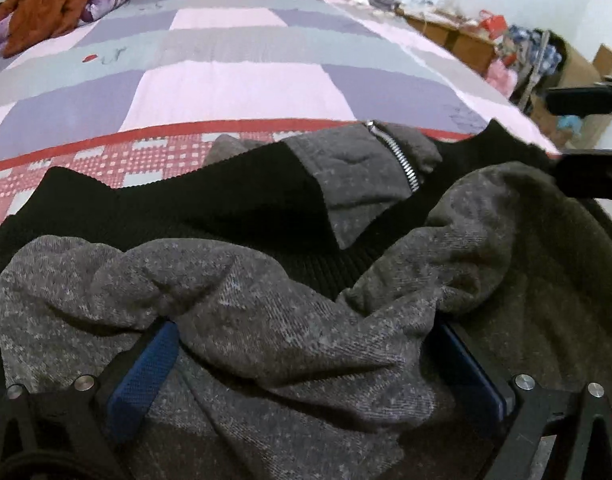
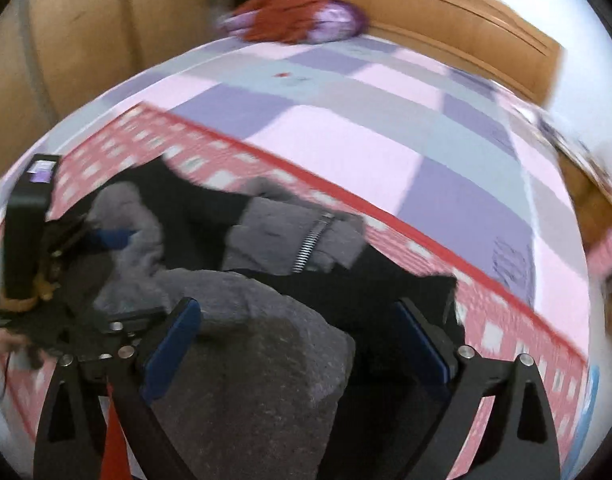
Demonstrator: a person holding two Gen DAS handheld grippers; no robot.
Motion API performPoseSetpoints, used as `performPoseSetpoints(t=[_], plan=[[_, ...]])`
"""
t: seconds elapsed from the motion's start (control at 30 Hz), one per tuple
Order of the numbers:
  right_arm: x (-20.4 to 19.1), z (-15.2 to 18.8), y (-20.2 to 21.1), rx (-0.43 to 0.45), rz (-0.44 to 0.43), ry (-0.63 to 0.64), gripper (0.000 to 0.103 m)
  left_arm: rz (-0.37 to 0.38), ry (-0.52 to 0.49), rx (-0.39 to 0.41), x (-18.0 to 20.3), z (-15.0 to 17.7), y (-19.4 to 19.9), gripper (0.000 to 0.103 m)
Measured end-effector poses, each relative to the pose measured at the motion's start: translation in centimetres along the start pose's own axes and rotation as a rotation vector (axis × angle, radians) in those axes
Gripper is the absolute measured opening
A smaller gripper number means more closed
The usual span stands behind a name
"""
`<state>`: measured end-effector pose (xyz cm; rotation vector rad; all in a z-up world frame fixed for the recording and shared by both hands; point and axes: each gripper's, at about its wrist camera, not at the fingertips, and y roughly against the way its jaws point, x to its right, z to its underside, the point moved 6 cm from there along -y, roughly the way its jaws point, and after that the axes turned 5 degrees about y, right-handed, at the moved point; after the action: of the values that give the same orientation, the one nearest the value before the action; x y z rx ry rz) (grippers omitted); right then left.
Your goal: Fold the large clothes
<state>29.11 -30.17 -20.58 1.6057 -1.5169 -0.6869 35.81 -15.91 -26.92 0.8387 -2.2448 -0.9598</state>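
A thick, soft grey and black jacket [image 1: 266, 272] lies bunched on the bed [image 1: 242, 92], likely heavy and floppy; the left gripper [image 1: 306, 364] and right gripper [image 2: 298, 340], jaws apart, straddle loose folds, best pinched at an edge.

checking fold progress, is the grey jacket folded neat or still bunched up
Still bunched up. The grey jacket lies in rumpled heaps on the bed, one zipped flap thrown across its black lining.
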Motion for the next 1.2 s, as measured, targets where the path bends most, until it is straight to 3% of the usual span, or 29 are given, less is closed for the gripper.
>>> performPoseSetpoints(t=[0.17, 0.3, 0.4, 0.47, 0.53, 0.63, 0.7, 0.9, 0.97, 1.07, 1.17, 1.2], plan=[[-0.1, -2.1, -3.7, -0.092, -0.033, 0.017, 0.098, 0.044, 0.027, 0.006, -0.2, -0.5, 0.1, 0.103], [-0.8, 2.0, -9.7, -0.350, -0.067, -0.043, 0.098, 0.054, 0.022, 0.001, 0.1, -0.4, 0.3, 0.103], [-1.0, 2.9, -9.7, -0.283, -0.047, -0.046, 0.097, 0.052, 0.020, 0.002, 0.3, -0.4, 0.4, 0.103], [-0.7, 2.9, -9.2, -0.237, -0.067, -0.081, 0.082, 0.058, 0.032, 0.005, 0.2, -0.5, 0.5, 0.103], [-0.1, 2.5, -8.2, -0.168, -0.062, -0.103, 0.044, 0.065, 0.042, 0.011, 0.2, -0.7, 0.8, 0.103], [0.6, 2.0, -6.4, -0.093, -0.044, -0.116, 0.030, 0.071, 0.055, 0.018, 0.2, -1.0, 1.6, 0.103], [1.2, 1.5, -4.5, -0.028, -0.028, -0.135, 0.027, 0.086, 0.073, 0.042, 0.1, -1.7, 2.4, 0.103], [3.4, -1.5, 2.9, 0.218, 0.045, -0.176, 0.022, 0.095, 0.087, 0.182, 0.0, -5.5, 6.0, 0.103], [4.7, -2.2, 3.6, 0.238, 0.108, -0.197, 0.022, 0.080, 0.087, 0.197, -0.1, -6.5, 6.0, 0.103], [6.9, -2.6, 1.4, 0.189, 0.178, -0.271, 0.023, 0.033, 0.103, 0.166, -0.4, -6.9, 4.6, 0.103], [6.9, -1.3, -5.5, -0.044, 0.076, -0.318, 0.032, -0.048, 0.099, 0.080, -1.3, -5.7, 2.0, 0.103], [6.1, -0.1, -7.6, -0.129, 0.031, -0.309, 0.044, -0.087, 0.102, 0.025, -2.0, -4.4, 0.4, 0.103]])
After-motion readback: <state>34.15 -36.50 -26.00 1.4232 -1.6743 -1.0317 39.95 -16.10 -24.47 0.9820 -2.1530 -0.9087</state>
